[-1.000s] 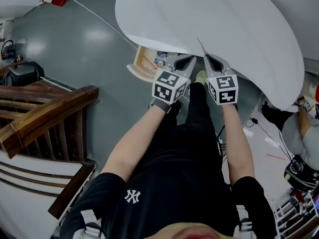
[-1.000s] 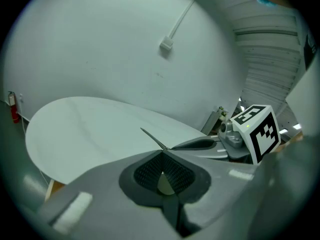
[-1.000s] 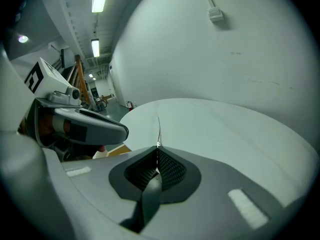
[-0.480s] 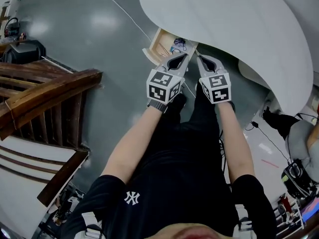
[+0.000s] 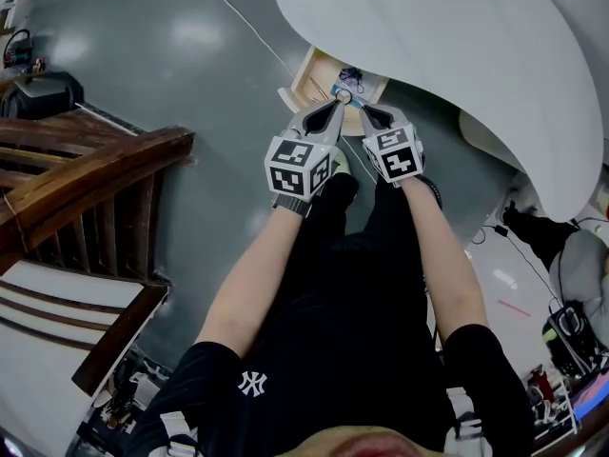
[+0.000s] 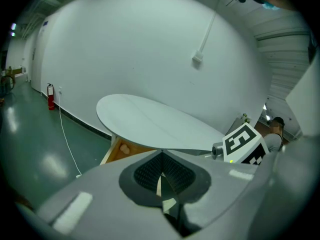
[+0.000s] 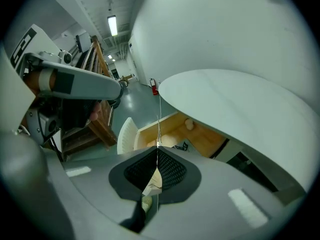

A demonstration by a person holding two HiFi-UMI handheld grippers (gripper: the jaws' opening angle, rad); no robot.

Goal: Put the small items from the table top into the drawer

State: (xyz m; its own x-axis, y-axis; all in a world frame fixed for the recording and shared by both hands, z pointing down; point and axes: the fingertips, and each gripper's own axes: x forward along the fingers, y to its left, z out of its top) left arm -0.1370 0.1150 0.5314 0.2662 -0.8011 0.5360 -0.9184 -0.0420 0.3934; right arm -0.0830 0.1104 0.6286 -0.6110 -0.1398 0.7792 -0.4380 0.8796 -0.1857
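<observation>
Wooden drawer (image 5: 309,72), open beneath the white table (image 5: 457,27) and just ahead of both gripper tips, holds a pale rounded item (image 7: 189,124) and a dark tangled item (image 5: 348,74); left gripper (image 6: 161,155) clenched, empty; right gripper (image 7: 158,146) clamped on a thin wire-like item (image 7: 159,119)

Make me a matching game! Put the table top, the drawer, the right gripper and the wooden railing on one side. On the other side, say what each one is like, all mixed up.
Things:
1. table top
2. drawer
3. right gripper
4. wooden railing

What it is like:
A. brown, at the left of the head view
B. shut on a thin wire
C. white
D. pulled open under the table

Pairs: 1-C, 2-D, 3-B, 4-A
</observation>
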